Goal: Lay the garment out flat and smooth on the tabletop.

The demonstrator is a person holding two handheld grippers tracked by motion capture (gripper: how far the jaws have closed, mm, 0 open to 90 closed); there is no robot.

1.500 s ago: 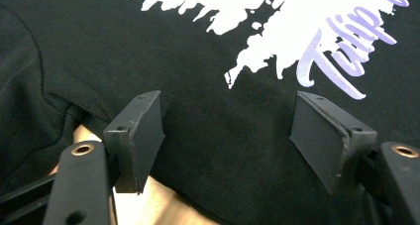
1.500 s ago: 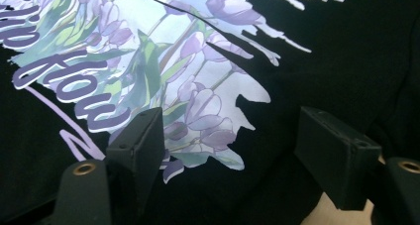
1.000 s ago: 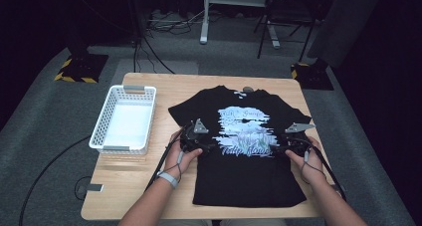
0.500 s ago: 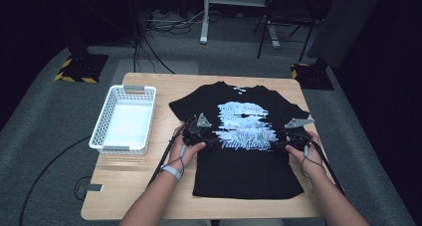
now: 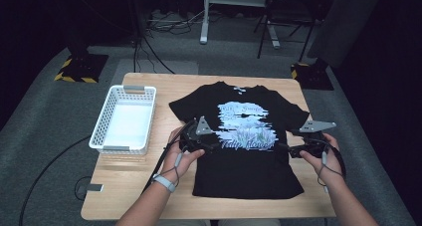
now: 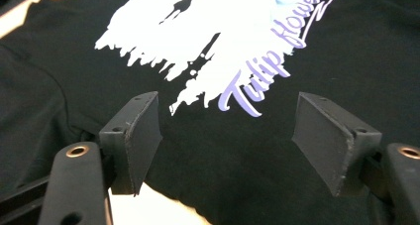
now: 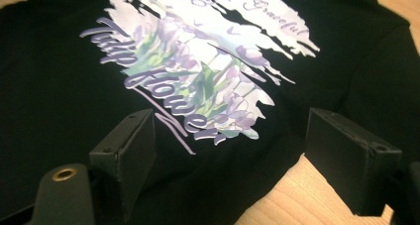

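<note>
Black printed T-shirt [image 5: 239, 136] lies flat on the wooden table [image 5: 124, 186], collar away; left gripper [image 6: 228, 136] and right gripper [image 7: 230, 158], jaws spread, flank its side edges, seemingly equally near.

The black T-shirt [image 7: 59, 136] print reads "Tulip Flower" in purple script (smaller line above ends "Graceful").

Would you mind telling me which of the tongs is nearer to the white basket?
Left. The left tongs sit at the shirt's left edge, just right of the white basket; the right tongs are across the shirt at its right edge.
</note>
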